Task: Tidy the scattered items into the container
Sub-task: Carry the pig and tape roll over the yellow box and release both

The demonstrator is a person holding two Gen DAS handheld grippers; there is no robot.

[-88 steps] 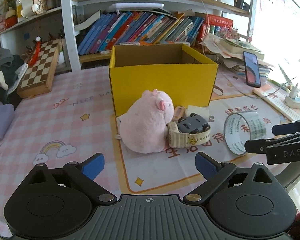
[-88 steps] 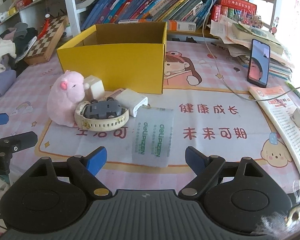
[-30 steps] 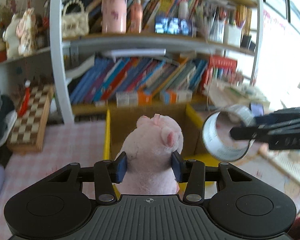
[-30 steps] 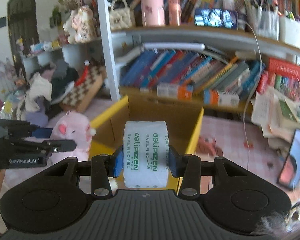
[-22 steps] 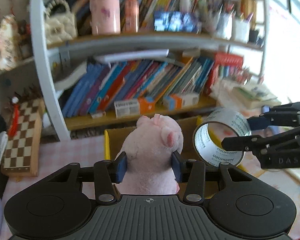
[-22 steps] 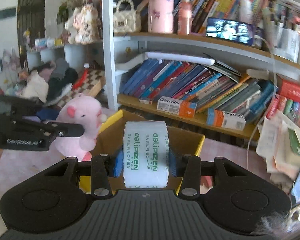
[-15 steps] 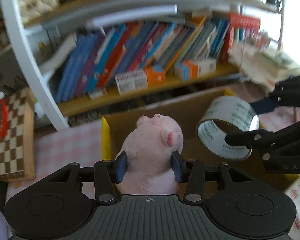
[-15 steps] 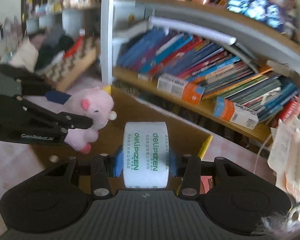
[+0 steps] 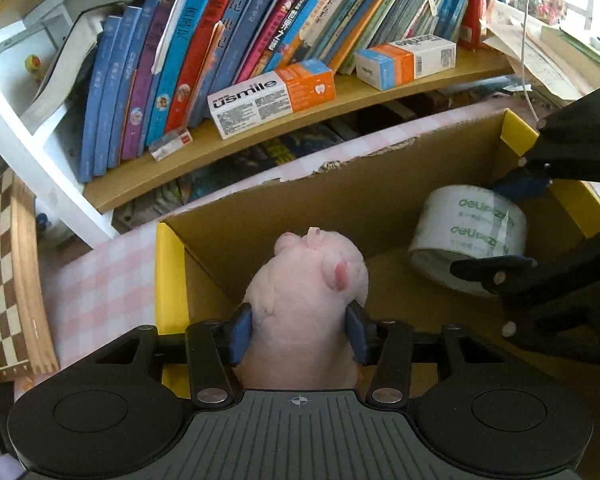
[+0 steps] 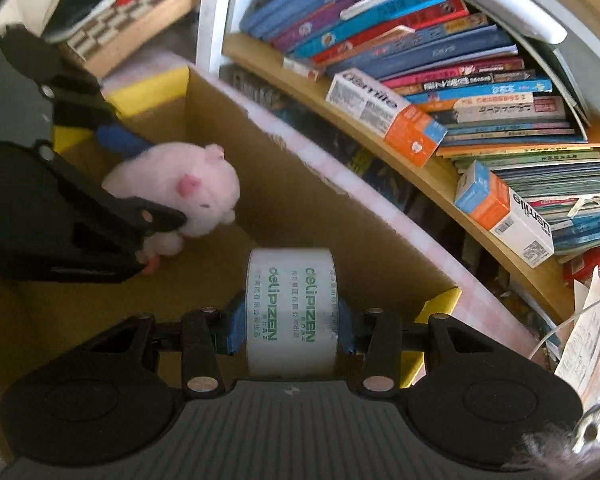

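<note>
My left gripper [image 9: 300,330] is shut on a pink plush pig [image 9: 308,296] and holds it inside the open yellow cardboard box [image 9: 168,264], near its left wall. My right gripper [image 10: 291,326] is shut on a white roll of tape with green lettering [image 10: 291,308], held inside the same box [image 10: 440,304] toward its right side. In the left wrist view the tape [image 9: 470,236] and the right gripper [image 9: 516,220] show at the right. In the right wrist view the pig [image 10: 180,192] and the left gripper [image 10: 140,176] show at the left.
A bookshelf with leaning books [image 9: 228,40] and orange-and-white toothpaste boxes [image 9: 272,96] stands just behind the box. A chessboard [image 9: 8,272] lies left of it on the pink checked tablecloth [image 9: 96,280]. Papers and a cable [image 10: 588,320] lie to the right.
Both grippers have tilted down and lowered into the yellow box, each still holding its item. The view now looks down onto the box floor instead of at the shelves.
</note>
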